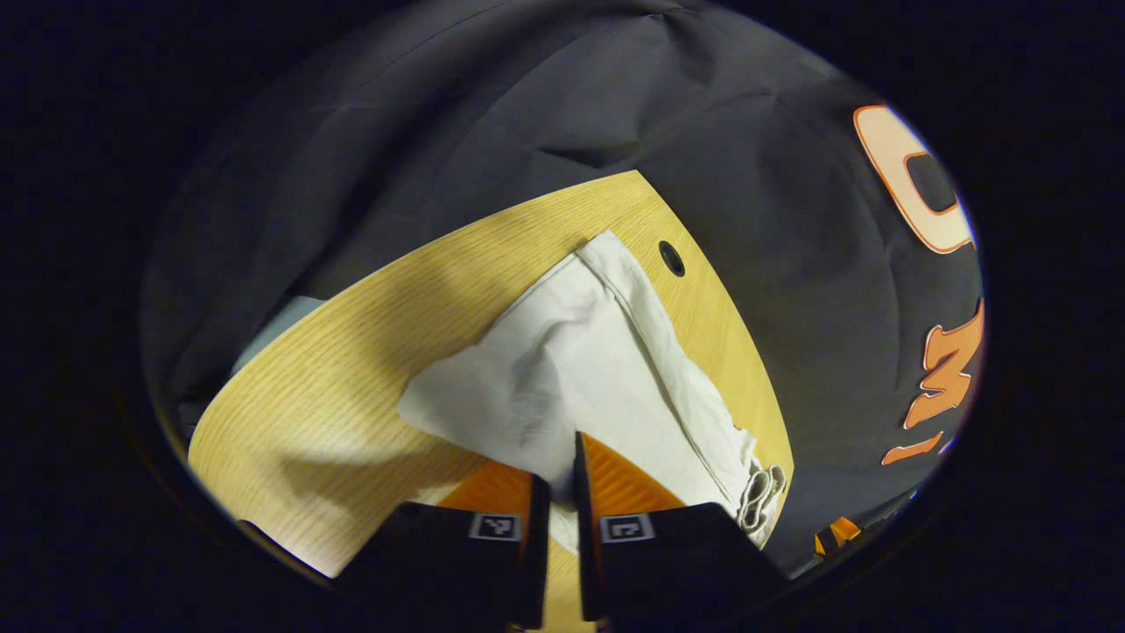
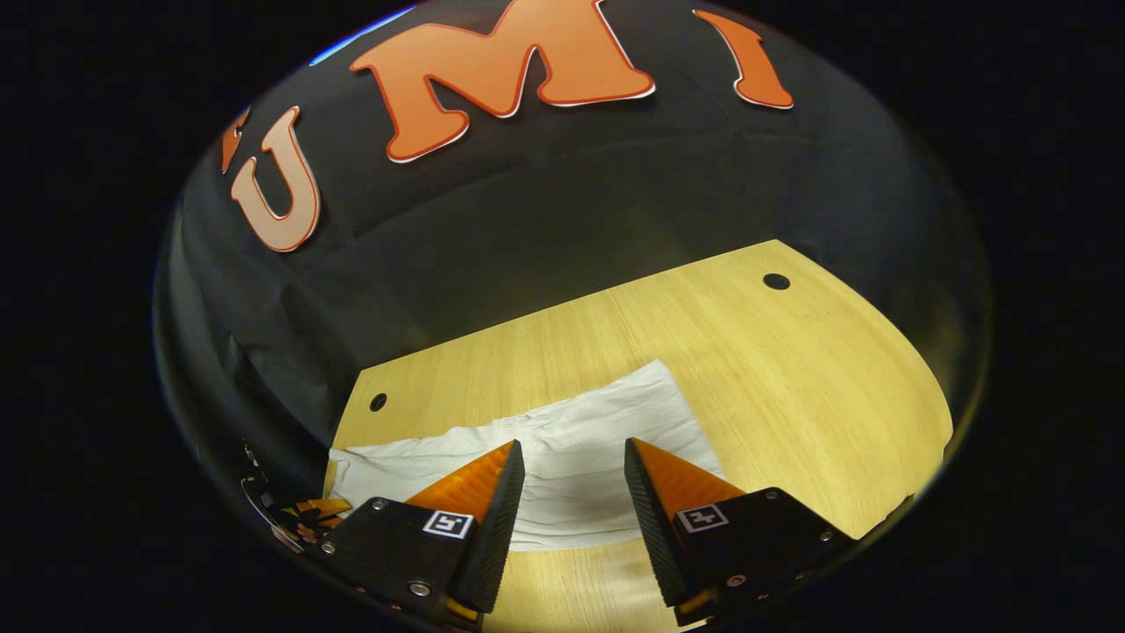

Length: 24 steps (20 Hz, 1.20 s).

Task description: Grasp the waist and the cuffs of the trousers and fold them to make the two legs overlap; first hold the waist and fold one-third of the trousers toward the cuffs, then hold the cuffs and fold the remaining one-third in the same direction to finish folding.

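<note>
Bare table [image 2: 791, 369] surrounds the trousers [image 2: 571, 457]; booth wall [image 2: 527, 220] bounds its far edge.

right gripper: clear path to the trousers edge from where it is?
Probably yes. The right gripper is open and hangs over the near edge of the trousers, with only bare table around it. The left gripper already pinches cloth, away from that spot.

One pair of white trousers [image 1: 580, 369], one wooden table [image 2: 791, 369] with two round holes [image 2: 776, 281]
</note>
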Each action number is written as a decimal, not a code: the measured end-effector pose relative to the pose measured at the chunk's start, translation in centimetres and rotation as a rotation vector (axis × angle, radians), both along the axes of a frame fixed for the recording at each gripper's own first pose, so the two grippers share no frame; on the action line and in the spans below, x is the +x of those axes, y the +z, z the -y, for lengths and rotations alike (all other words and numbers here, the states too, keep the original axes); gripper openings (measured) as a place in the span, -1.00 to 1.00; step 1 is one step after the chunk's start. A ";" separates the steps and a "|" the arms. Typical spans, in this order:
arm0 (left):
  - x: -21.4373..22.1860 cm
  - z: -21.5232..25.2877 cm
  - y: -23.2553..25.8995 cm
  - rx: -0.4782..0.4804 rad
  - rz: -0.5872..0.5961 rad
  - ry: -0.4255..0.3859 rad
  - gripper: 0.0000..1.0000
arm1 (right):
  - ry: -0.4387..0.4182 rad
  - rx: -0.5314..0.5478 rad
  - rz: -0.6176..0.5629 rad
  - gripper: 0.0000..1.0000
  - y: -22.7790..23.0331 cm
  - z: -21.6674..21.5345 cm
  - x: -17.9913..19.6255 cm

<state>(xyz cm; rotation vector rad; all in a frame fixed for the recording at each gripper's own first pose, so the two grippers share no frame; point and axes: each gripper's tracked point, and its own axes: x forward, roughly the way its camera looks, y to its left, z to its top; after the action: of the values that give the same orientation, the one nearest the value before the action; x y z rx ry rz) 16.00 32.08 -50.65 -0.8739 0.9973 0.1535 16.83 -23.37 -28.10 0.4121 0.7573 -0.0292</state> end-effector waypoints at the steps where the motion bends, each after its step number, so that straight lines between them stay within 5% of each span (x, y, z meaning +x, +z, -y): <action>1: 0.1 0.0 0.9 0.014 0.021 0.007 -0.69 | -0.005 -0.011 0.006 0.39 0.2 0.8 -0.1; 3: 0.6 0.1 2.6 0.049 0.071 0.008 -0.75 | -0.006 -0.039 0.023 0.39 0.6 2.2 -0.6; 12: 3.2 6.0 13.7 0.071 0.252 -0.011 -0.81 | 0.024 -0.053 0.077 0.97 1.9 7.4 -2.0; 24: 6.2 17.2 25.7 0.079 0.435 -0.072 -0.82 | 0.092 -0.094 0.118 0.97 2.1 13.3 -2.4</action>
<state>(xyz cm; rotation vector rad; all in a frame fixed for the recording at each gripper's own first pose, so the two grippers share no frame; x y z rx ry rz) 22.16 14.85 -24.99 -0.7557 0.6102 -0.0575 14.41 -36.72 -26.03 0.2869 0.6549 0.0458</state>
